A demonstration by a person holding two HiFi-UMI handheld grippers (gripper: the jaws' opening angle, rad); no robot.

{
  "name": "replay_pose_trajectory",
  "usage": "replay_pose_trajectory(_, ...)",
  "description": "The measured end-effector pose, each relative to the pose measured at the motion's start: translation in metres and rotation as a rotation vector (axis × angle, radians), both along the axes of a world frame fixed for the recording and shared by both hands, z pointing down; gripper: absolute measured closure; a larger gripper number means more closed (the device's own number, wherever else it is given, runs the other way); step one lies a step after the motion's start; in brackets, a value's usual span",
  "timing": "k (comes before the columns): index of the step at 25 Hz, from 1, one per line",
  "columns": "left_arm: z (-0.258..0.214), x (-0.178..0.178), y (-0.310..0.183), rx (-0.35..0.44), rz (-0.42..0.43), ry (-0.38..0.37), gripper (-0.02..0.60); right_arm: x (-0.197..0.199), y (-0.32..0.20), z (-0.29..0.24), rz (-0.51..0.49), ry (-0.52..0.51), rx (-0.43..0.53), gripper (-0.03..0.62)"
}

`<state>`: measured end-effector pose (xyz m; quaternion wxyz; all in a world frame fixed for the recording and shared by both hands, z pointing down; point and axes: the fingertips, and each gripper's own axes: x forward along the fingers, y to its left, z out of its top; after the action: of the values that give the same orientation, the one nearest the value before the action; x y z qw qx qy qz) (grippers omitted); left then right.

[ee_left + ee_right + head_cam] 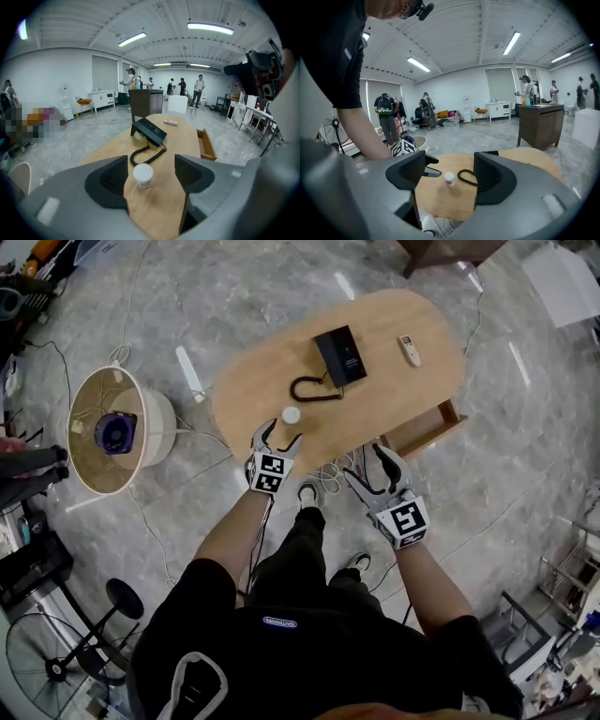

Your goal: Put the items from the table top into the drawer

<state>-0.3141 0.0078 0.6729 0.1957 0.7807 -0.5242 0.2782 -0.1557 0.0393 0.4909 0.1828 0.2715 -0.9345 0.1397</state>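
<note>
A small white-capped bottle stands near the front edge of the oval wooden table. My left gripper is open just short of it; the bottle shows between the jaws, untouched. A black desk phone with a coiled cord lies mid-table, and a white remote lies further right. The wooden drawer is pulled out on the table's right side. My right gripper hangs open off the table's front edge, empty, looking at the bottle.
A round woven basket holding a blue thing sits on the floor left of the table. Cables lie on the floor under the table's front edge. People stand in the background of both gripper views.
</note>
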Motion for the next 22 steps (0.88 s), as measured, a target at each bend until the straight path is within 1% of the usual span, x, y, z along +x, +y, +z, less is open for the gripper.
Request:
replay_pose_trajectory(4,0.041,-0.008,-0.009,-0.065,-0.027,-0.013,0.262,0.005,0.010,0.015,0.005,-0.009,-0.011,0.260)
replay_pose_trajectory(6,0.060,-0.007,-0.012,-0.103,-0.011,-0.025,0.248,0.009,0.015,0.025,0.014,-0.007,-0.031,0.258)
replay_pose_trajectory(10,0.088,-0.001,-0.021,-0.144,0.038,-0.068,0.239,0.017,0.019,0.043,0.052,0.001,-0.077,0.256)
replay_pose_trajectory(12,0.102,-0.002,-0.025,-0.167,0.042,-0.091,0.236,0.017,0.022,0.045,0.060,-0.025,-0.077,0.256)
replay_pose_trajectory(14,0.113,-0.007,-0.030,-0.183,0.032,-0.104,0.235,0.015,0.027,0.045,0.061,-0.055,-0.076,0.256)
replay_pose_trajectory(17,0.121,-0.007,-0.041,-0.194,0.023,-0.097,0.232,0.019,0.036,0.054,0.072,-0.060,-0.101,0.256)
replay_pose_trajectory(20,0.127,-0.004,-0.050,-0.202,0.040,-0.115,0.229,0.033,0.048,0.074,0.090,-0.026,-0.161,0.256)
replay_pose_trajectory(22,0.130,-0.003,-0.055,-0.208,0.049,-0.137,0.229,0.040,0.052,0.081,0.104,-0.016,-0.179,0.256)
